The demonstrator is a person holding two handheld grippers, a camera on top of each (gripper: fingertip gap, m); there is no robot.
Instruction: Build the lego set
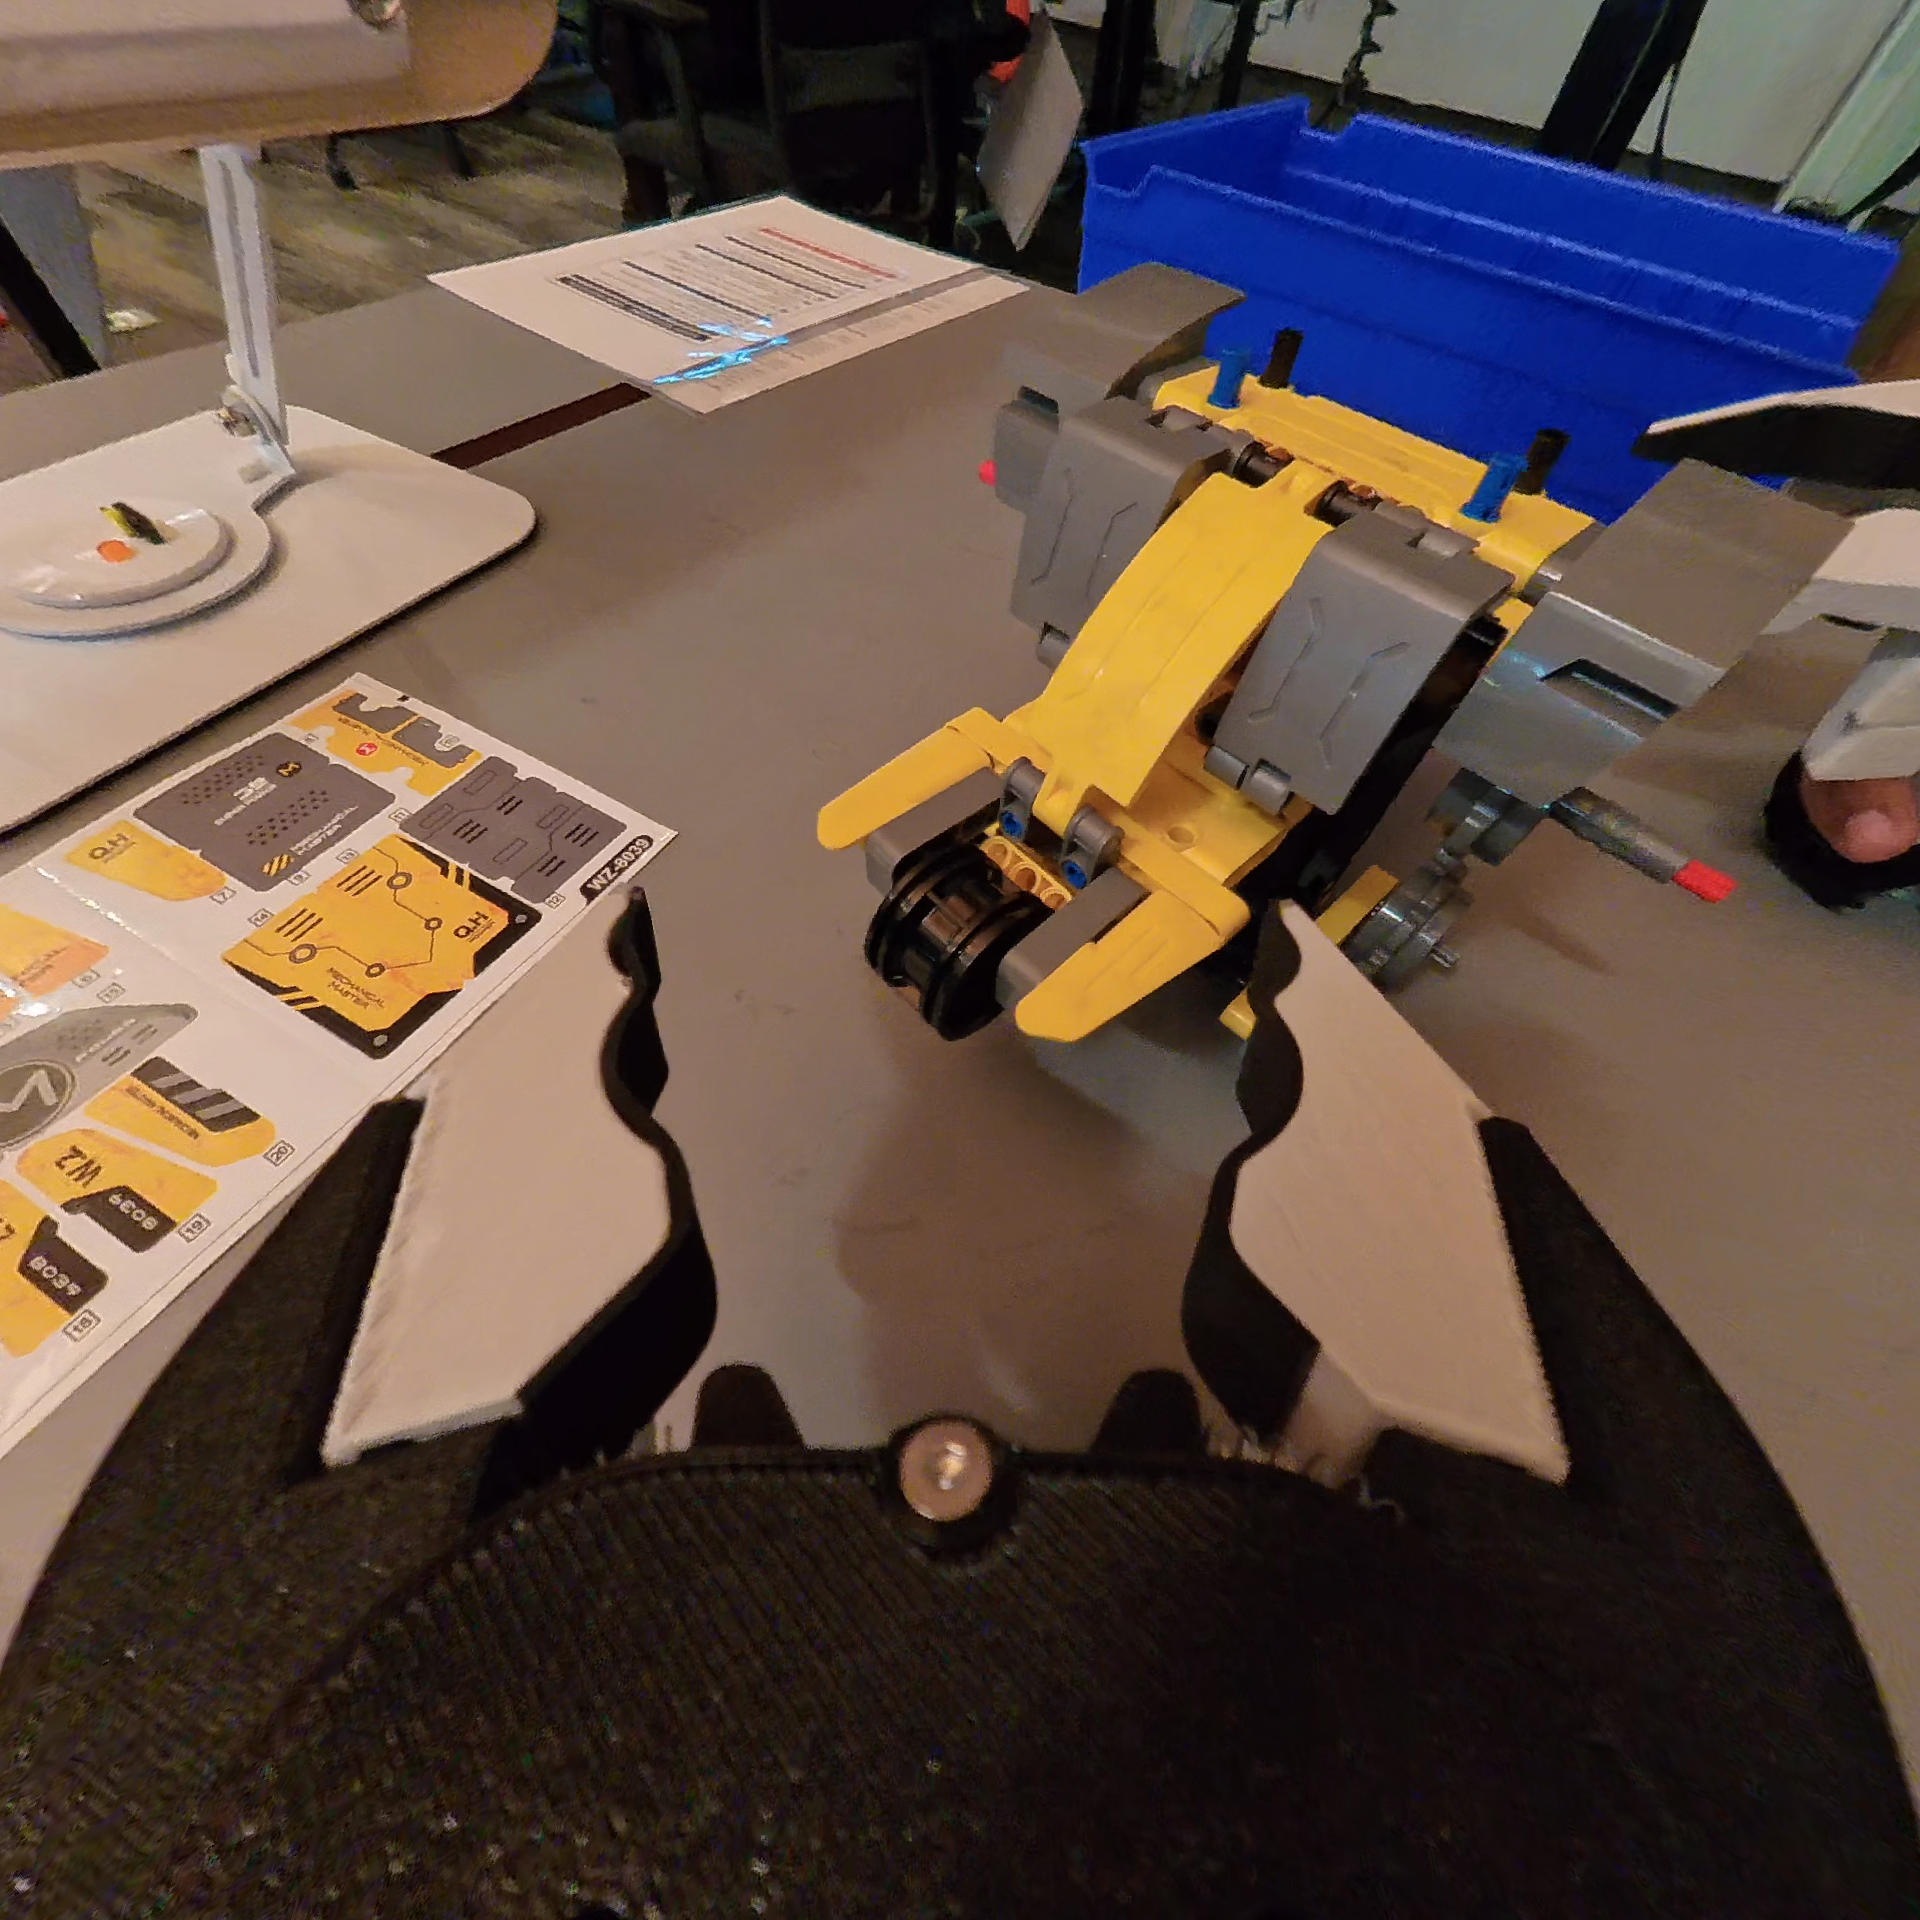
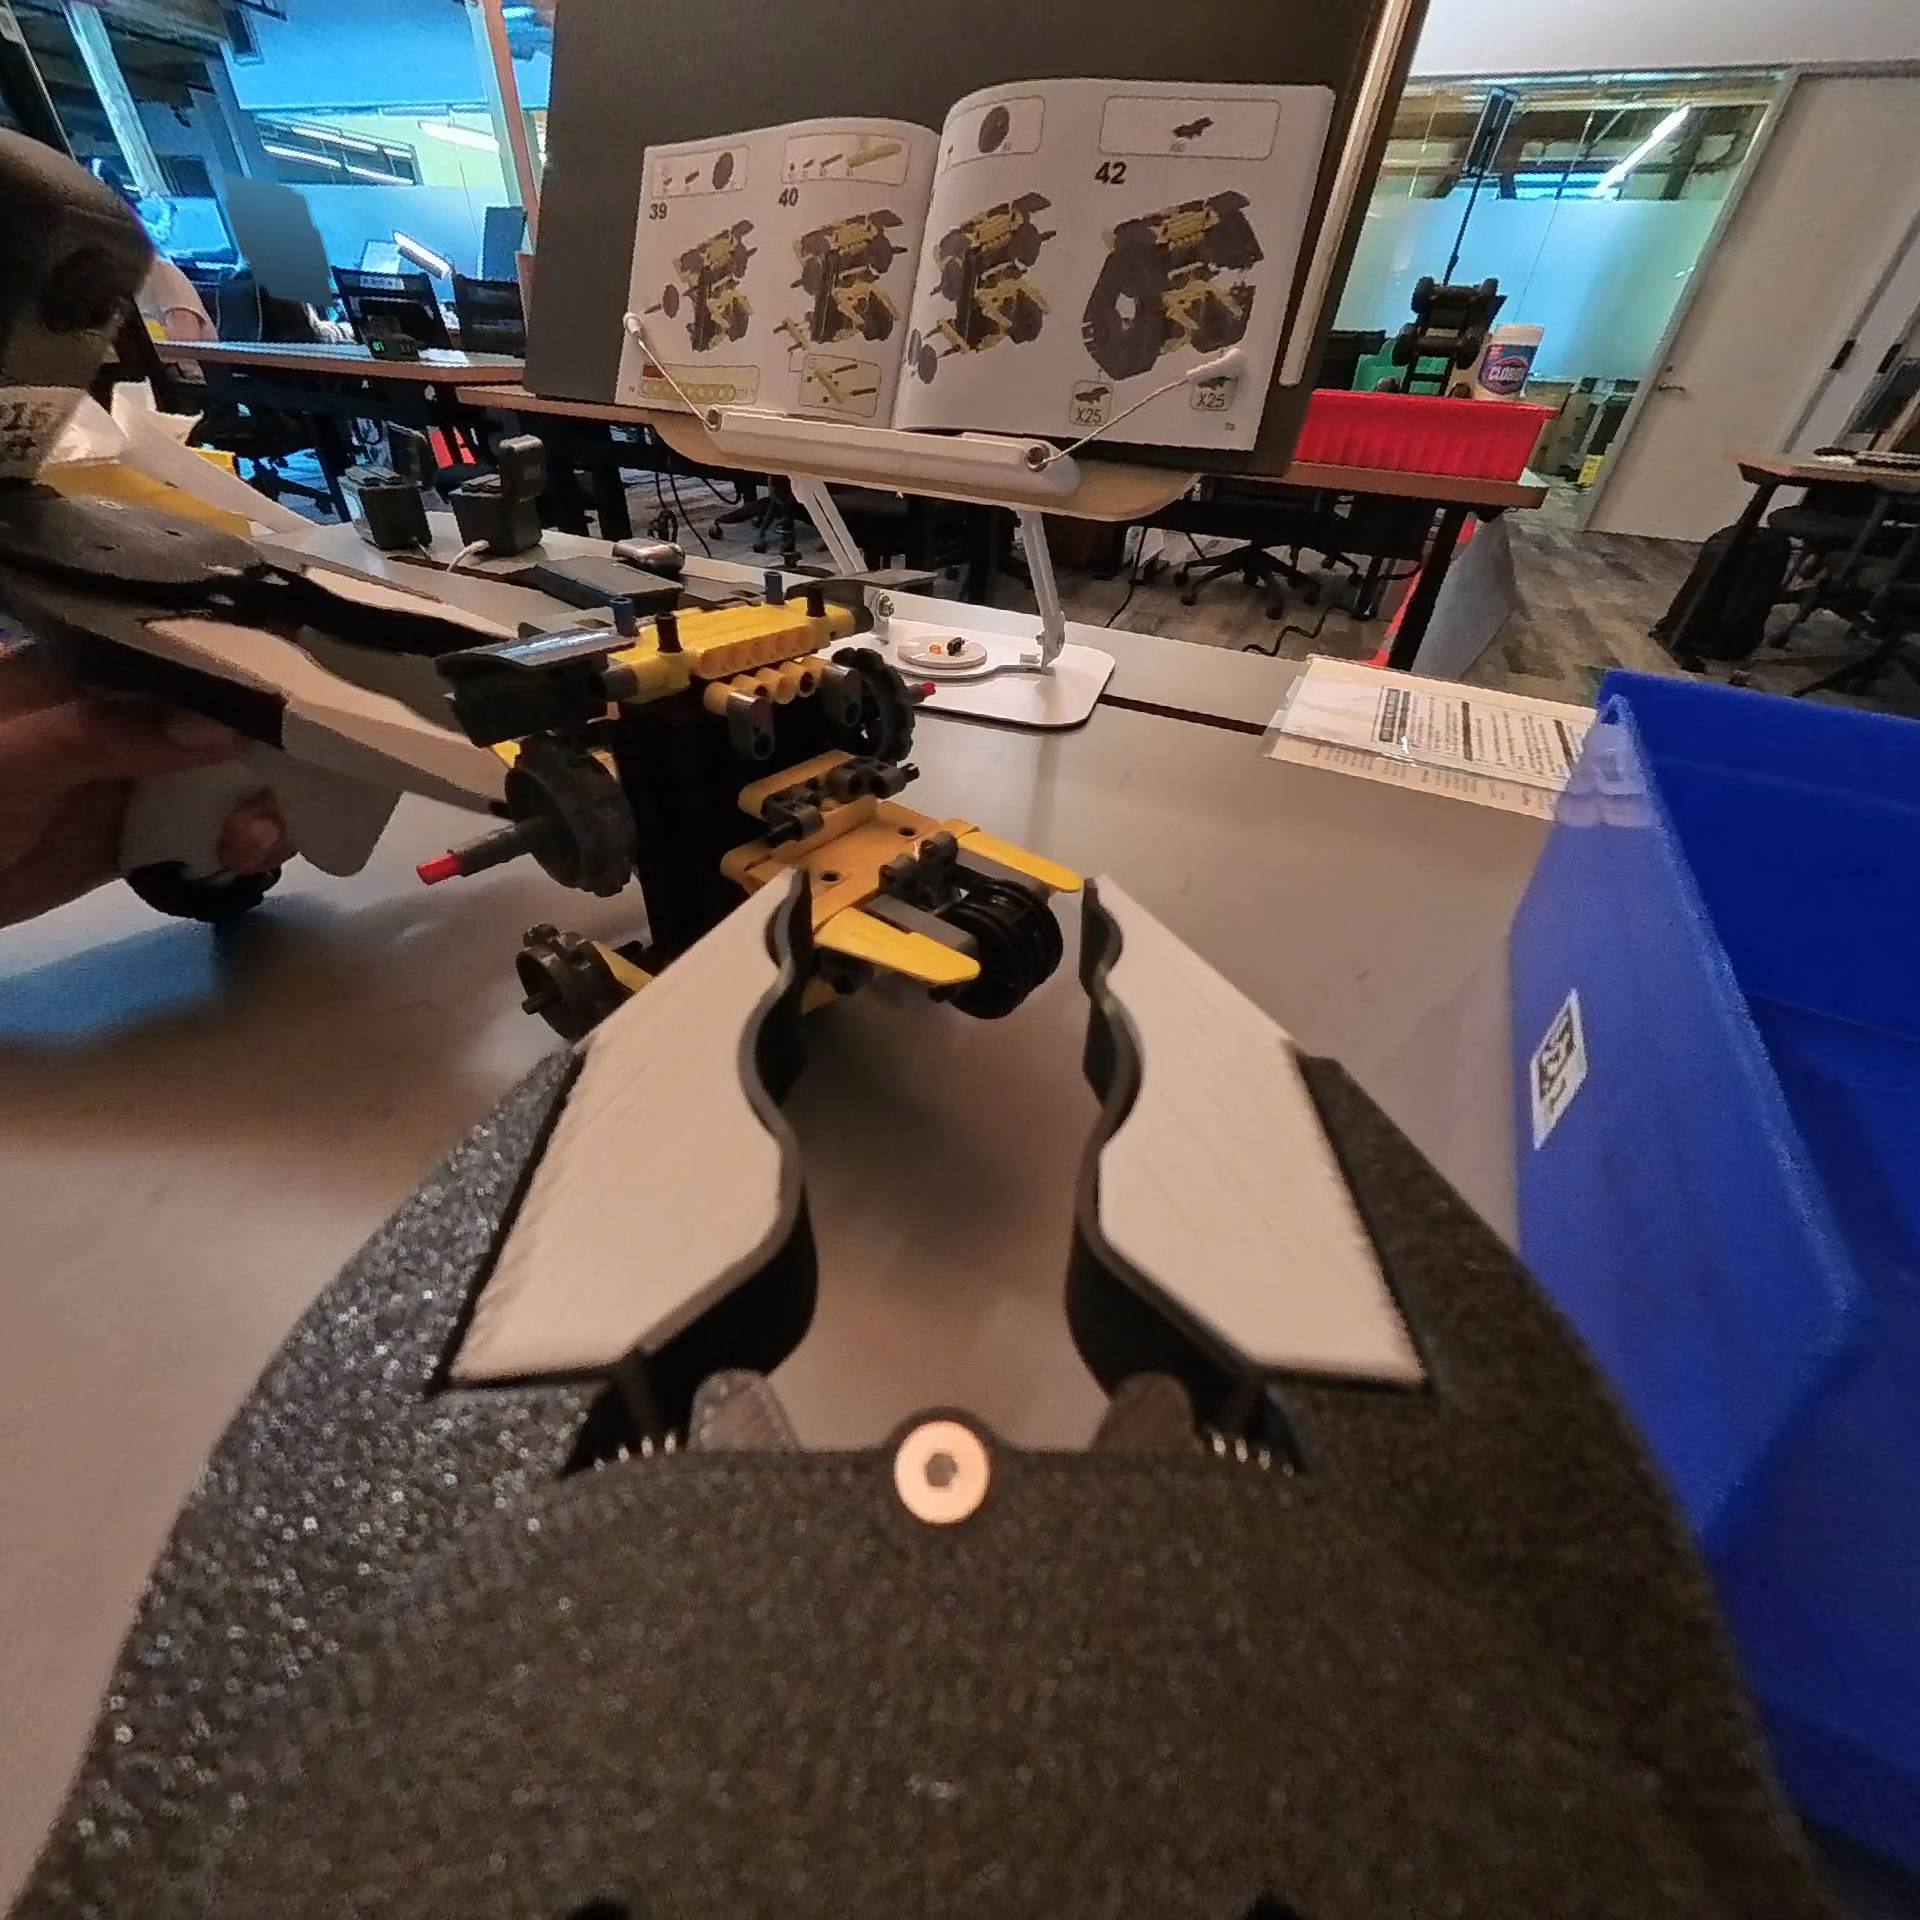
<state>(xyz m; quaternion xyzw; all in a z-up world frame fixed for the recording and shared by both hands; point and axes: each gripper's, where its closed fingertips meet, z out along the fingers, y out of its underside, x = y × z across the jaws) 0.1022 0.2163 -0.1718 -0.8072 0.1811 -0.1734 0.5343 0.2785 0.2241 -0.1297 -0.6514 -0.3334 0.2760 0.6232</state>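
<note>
The left gripper (image 1: 956,935) hovers low over the grey worktop (image 1: 727,623) with its jaws spread wide and nothing between them. Just ahead of it stands a yellow and grey brick-built vehicle model (image 1: 1195,665), its black front wheel (image 1: 935,956) near the gap between the fingertips. The right-hand fingertip lies against or just beside the model's flank; contact cannot be told.

The right gripper (image 2: 940,904) is spread as well and holds nothing. It faces the model's yellow nose, and its left fingertip overlaps one yellow fin in the right wrist view. A blue bin (image 2: 1714,1143) stands close on its right side and reaches behind the model, leaving little room there.

A red-tipped axle (image 1: 1662,857) sticks out of the model's side, near a person's hand (image 2: 62,810) that holds the left gripper.

To the left of the left gripper lies a sticker sheet (image 1: 312,914), partly under one finger in that view. Farther off sits the white base of a book stand (image 1: 208,582), which carries an open instruction booklet (image 2: 966,260). A printed sheet (image 1: 727,291) lies at the worktop's far edge.
</note>
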